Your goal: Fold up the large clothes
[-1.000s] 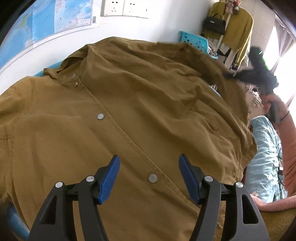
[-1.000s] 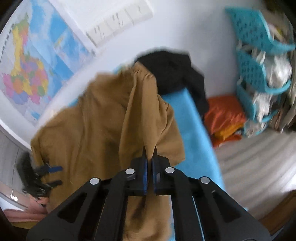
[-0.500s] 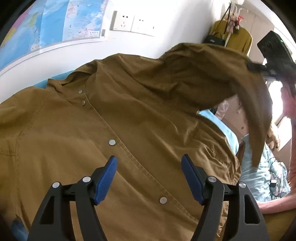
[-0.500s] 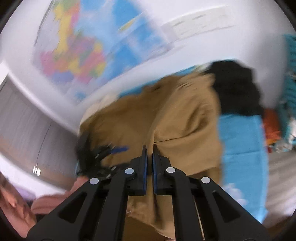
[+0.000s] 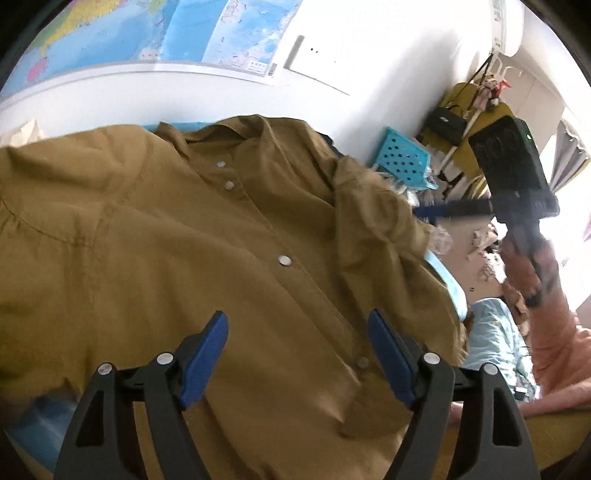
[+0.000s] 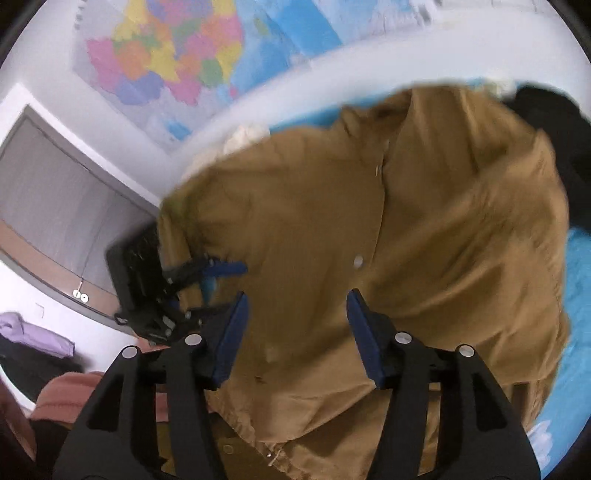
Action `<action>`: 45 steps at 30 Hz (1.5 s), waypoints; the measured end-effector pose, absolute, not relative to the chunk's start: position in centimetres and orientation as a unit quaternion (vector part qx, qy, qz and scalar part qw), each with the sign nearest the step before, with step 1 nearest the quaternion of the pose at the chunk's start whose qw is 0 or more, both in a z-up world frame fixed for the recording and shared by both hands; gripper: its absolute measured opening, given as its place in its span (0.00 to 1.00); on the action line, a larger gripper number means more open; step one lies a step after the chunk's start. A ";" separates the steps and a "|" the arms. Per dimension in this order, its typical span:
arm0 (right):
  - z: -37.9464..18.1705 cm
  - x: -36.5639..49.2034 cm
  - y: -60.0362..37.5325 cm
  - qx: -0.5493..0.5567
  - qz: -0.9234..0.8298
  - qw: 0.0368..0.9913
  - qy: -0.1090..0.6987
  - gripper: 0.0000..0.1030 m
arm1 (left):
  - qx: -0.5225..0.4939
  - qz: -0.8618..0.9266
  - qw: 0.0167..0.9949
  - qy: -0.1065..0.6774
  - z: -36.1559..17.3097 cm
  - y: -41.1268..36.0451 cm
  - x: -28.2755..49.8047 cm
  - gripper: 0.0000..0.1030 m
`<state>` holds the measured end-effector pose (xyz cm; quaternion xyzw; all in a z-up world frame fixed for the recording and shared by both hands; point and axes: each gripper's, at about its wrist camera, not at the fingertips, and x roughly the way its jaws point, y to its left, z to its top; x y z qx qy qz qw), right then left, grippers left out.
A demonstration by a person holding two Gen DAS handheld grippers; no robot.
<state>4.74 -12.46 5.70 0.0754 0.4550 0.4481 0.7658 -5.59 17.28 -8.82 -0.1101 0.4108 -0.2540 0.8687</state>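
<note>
A large mustard-brown snap-button jacket (image 5: 207,258) lies spread front-up on a blue surface; it also fills the right wrist view (image 6: 424,240). Its right sleeve (image 5: 373,214) lies folded over the front. My left gripper (image 5: 297,350) is open and empty, hovering over the jacket's lower front. My right gripper (image 6: 295,332) is open and empty above the jacket; it also shows in the left wrist view (image 5: 439,210) at the right, just off the sleeve. The left gripper shows in the right wrist view (image 6: 207,277) at the jacket's left edge.
A blue cover (image 6: 580,277) lies under the jacket. A black garment (image 6: 554,114) sits at the far end. A wall with a map (image 5: 147,33) is behind. A turquoise basket (image 5: 402,158) and a coat rack (image 5: 465,122) stand at the right.
My right gripper was shut on the jacket's sleeve and swung it over the front; now it has opened and the sleeve lies dropped on the jacket. The left gripper stayed open.
</note>
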 end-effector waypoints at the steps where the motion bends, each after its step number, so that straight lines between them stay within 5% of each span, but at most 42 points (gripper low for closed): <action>1: 6.5 5.2 -13.8 0.071 0.440 0.783 0.433 0.56 | -0.106 -0.270 0.864 0.412 -8.8 16.7 -5.9 0.75; 4: 6.6 7.8 -17.0 0.042 0.334 0.854 0.396 0.71 | -0.082 -0.321 0.850 0.410 -9.0 14.0 -6.7 0.81; 11: -1.6 16.4 -21.7 0.116 0.256 0.829 0.483 0.74 | 0.014 -0.365 0.805 0.468 -12.7 7.6 -8.4 0.83; 12: -2.2 16.7 -21.7 0.126 0.257 0.826 0.486 0.74 | 0.013 -0.368 0.801 0.473 -13.0 7.2 -8.5 0.79; 14: -3.5 17.5 -21.9 0.146 0.277 0.817 0.484 0.74 | 0.013 -0.372 0.797 0.476 -13.4 6.9 -8.6 0.42; 16: -3.8 17.6 -22.3 0.162 0.297 0.811 0.478 0.74 | 0.022 -0.359 0.807 0.468 -12.7 7.4 -8.5 0.19; 22: -3.9 18.6 -22.8 0.205 0.328 0.799 0.460 0.78 | 0.008 -0.216 0.895 0.390 -6.6 15.7 -6.4 0.16; 29: -5.6 20.8 -19.6 0.204 0.339 0.783 0.479 0.84 | 0.009 -0.081 0.898 0.433 -8.3 21.7 -3.1 0.21; 31: -5.7 20.7 -18.9 0.194 0.359 0.777 0.478 0.63 | 0.001 -0.085 0.890 0.447 -9.4 21.8 -2.7 0.23; 33: -5.1 20.5 -18.5 0.173 0.361 0.786 0.472 0.30 | 0.006 -0.080 0.887 0.455 -10.1 21.5 -2.5 0.26; 36: -3.5 20.3 -19.2 0.159 0.351 0.808 0.445 0.11 | 0.000 -0.076 0.888 0.455 -10.1 21.2 -1.5 0.29; 39: -1.8 20.6 -21.8 0.174 0.319 0.839 0.404 0.10 | -0.010 -0.079 0.892 0.445 -9.5 20.8 -0.2 0.46; 41: -3.1 21.8 -23.6 0.199 0.283 0.838 0.421 0.10 | -0.023 -0.057 0.887 0.458 -9.9 20.6 1.4 0.83; 45: -6.4 22.7 -24.2 0.219 0.254 0.823 0.457 0.11 | -0.069 -0.080 0.882 0.459 -9.9 21.6 2.3 0.83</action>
